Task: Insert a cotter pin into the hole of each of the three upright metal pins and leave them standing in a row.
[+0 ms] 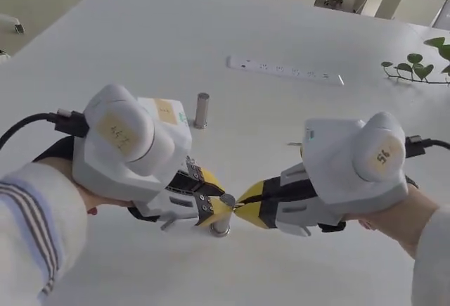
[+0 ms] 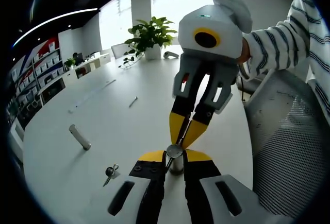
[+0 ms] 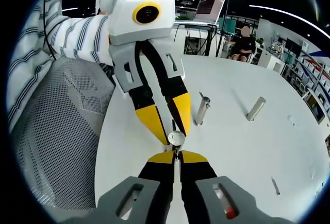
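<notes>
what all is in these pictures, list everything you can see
metal pins: three, silver, upright on the table; one bare, one with a cotter pin through its top, one between the jaws
loose cotter pin: one, silver, flat on the table beyond the pins
power strip: one, white, far side of table
potted plant: one, green, white pot, far end of table
mesh chair: one, grey, beside the table
table: one, white
striped sleeves: two, white with dark stripes
left hand-held gripper: white, black-yellow jaws, shut on the near metal pin
right hand-held gripper: same colours, shut on a thin cotter pin at that pin's top
</notes>
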